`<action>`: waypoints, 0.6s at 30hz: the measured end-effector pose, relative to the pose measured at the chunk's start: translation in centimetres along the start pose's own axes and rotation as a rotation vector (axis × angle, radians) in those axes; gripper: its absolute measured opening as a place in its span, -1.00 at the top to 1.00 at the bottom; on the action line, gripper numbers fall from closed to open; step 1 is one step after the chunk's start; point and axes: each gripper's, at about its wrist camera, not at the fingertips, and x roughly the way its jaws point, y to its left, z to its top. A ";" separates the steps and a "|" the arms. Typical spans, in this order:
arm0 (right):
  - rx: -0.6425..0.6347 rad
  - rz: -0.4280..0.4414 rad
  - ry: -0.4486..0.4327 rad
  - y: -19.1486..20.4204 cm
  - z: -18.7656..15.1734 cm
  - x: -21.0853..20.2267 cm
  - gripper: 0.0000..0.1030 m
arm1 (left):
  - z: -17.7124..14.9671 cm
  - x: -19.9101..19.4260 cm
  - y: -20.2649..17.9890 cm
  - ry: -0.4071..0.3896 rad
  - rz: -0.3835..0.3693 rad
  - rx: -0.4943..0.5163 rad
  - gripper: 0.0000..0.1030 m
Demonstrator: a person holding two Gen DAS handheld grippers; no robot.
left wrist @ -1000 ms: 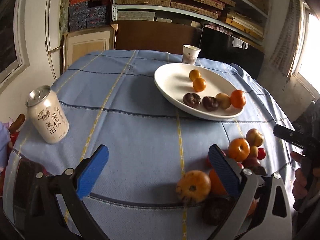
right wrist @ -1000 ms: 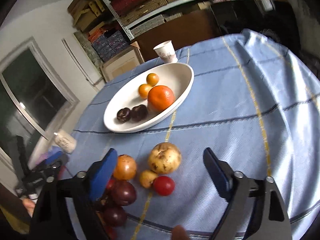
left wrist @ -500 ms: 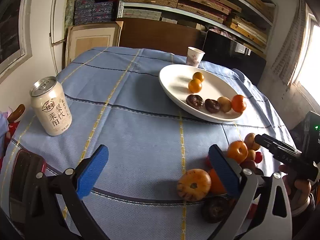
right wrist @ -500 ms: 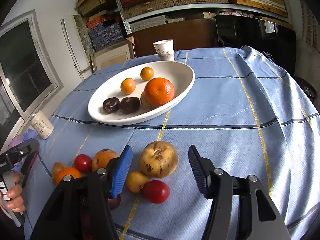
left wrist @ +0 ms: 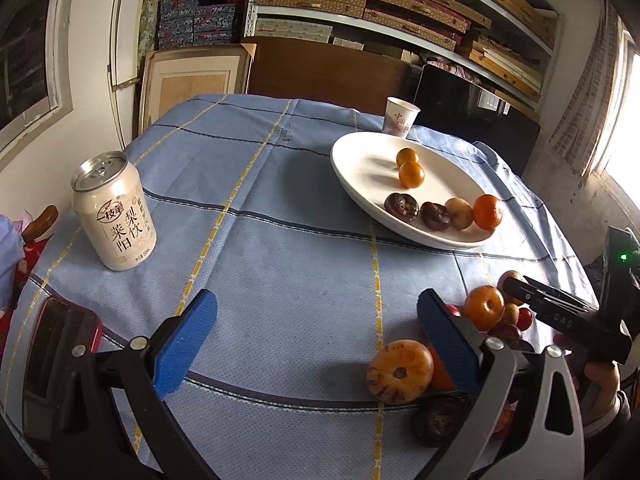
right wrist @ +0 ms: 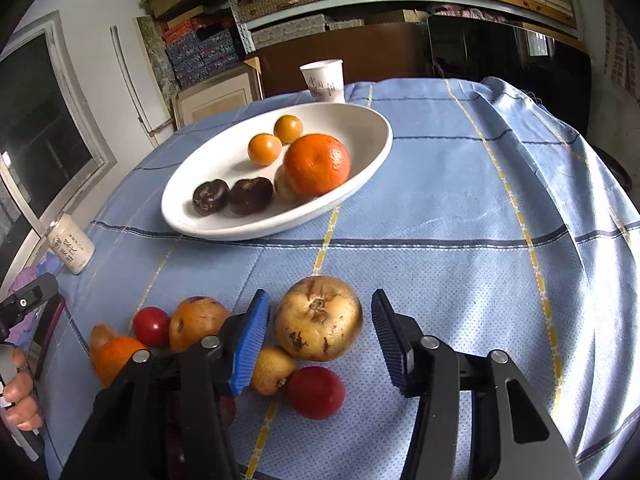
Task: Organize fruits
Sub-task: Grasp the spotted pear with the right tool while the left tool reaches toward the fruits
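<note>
Right claw (right wrist: 320, 340): its jaws have just been closing and now stand on either side of the yellow pear (right wrist: 318, 318); a sliver of gap shows at each pad, so the pear sits between them without being pinched.
Yellow pear: on the blue checked cloth (right wrist: 460, 208) at the near edge of the counter, stem end up, speckled with brown marks.
Loose fruit: a small yellow fruit (right wrist: 272, 370) and a red fruit (right wrist: 316, 392) lie just in front of the pear, the small one touching it; to the left sit a brownish-orange fruit (right wrist: 198, 322), a small red one (right wrist: 151, 326) and an orange one (right wrist: 116, 356), bunched close together.
White dish (right wrist: 376, 148): beyond the loose fruit, holding 1 large mandarin (right wrist: 316, 164), 2 small orange fruits, 2 dark purple fruits and a pale fruit partly hidden behind the mandarin.
Left claw (left wrist: 316, 340): wide open, nothing between its blue pads, hanging over bare cloth.
Near the left claw: a striped orange fruit (left wrist: 400, 372) just beside the right-hand pad, a dark fruit (left wrist: 438, 420) below it.
Drink can (left wrist: 114, 216): upright on the left of the counter, well apart from the dish.
Paper cup (left wrist: 401, 117): upright at the far edge, just behind the dish.
Person: a hand (right wrist: 22, 400) shows at the left edge of the right wrist view, gripping the other tool's handle.
</note>
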 end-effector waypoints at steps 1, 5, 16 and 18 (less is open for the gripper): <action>-0.003 0.003 0.008 0.0 0.0 0.2 0.05 | 0.0 0.0 0.0 0.000 0.004 0.004 -0.91; 0.005 0.006 -0.007 -0.1 -0.2 -0.2 0.12 | -0.1 0.1 -0.1 0.005 0.005 0.021 -0.91; 0.097 0.035 -0.072 -1.7 -0.1 -2.6 0.12 | -2.9 0.4 -3.0 0.095 -0.162 0.267 -0.36; 0.099 0.040 -0.067 -1.6 -0.1 -2.6 0.12 | -3.2 0.7 -3.0 0.117 -0.178 0.267 -0.14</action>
